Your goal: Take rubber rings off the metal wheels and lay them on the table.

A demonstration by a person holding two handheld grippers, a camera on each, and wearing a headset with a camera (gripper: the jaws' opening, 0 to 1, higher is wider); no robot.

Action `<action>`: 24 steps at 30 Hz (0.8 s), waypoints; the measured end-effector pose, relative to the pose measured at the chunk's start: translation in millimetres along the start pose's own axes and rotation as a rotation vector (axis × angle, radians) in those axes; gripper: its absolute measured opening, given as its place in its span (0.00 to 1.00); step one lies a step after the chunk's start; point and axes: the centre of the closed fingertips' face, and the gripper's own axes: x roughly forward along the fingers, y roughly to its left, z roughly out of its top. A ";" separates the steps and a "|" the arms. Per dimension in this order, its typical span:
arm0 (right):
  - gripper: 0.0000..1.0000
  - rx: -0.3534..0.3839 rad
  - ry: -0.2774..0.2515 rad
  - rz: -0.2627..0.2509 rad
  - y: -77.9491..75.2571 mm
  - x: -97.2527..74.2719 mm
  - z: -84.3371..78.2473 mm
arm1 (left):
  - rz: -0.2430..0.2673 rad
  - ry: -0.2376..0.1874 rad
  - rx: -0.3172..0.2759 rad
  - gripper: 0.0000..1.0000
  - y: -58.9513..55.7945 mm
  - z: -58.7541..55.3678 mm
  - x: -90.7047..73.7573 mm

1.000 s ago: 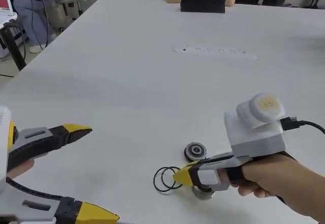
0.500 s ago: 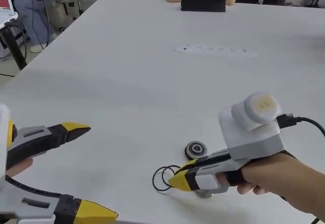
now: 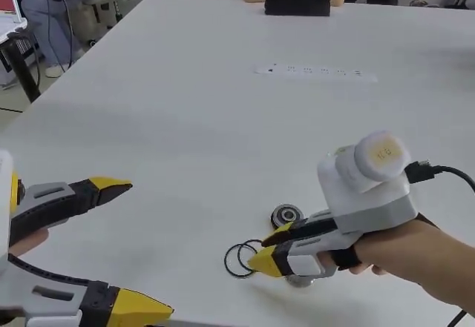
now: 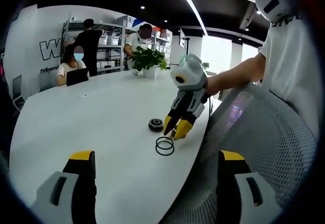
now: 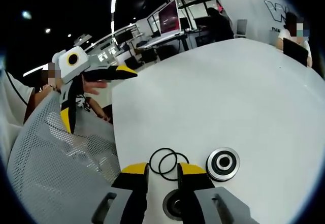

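Two black rubber rings (image 3: 241, 259) lie overlapping on the white table (image 3: 223, 119) near its front edge. My right gripper (image 3: 270, 248) hovers just right of them, its yellow-tipped jaws a little apart and holding nothing. One metal wheel (image 3: 286, 214) lies flat just beyond that gripper; a second wheel (image 3: 298, 279) sits under its jaws. In the right gripper view the rings (image 5: 168, 163) lie just ahead of the tips, with one wheel (image 5: 223, 163) to the right and the other wheel (image 5: 174, 204) low between the jaws. My left gripper (image 3: 126, 247) stands wide open and empty at the lower left.
A flat white power strip (image 3: 315, 73) lies mid-table. A dark tablet case (image 3: 297, 1) and a seated person are at the far end. A mesh chair back (image 4: 254, 127) is close to the table's near edge. Chairs stand off to the far left.
My right gripper has edged slightly left toward the rings and its jaws have parted a little. The rings, the wheels and my left gripper have stayed put.
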 end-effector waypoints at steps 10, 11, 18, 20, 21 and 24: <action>0.21 -0.030 -0.129 -0.010 -4.4 -19.7 29.2 | -0.003 0.002 0.008 0.99 2.6 4.2 0.6; 0.21 -0.034 -0.141 -0.011 -5.0 -21.7 31.7 | -0.003 0.003 0.009 0.99 2.8 4.7 0.6; 0.22 -0.053 -0.210 -0.017 -11.9 -38.2 42.8 | -0.004 0.007 0.022 0.99 3.8 10.0 0.2; 0.23 -0.054 -0.229 -0.026 -15.9 -43.2 45.8 | -0.004 0.005 0.024 0.99 3.9 13.4 -0.1; 0.23 -0.055 -0.238 -0.028 -17.2 -45.2 47.2 | -0.008 0.003 0.025 0.99 3.3 15.4 -0.1; 0.23 -0.067 -0.256 -0.042 -22.0 -51.0 48.9 | -0.016 0.002 0.048 0.99 1.9 23.6 0.1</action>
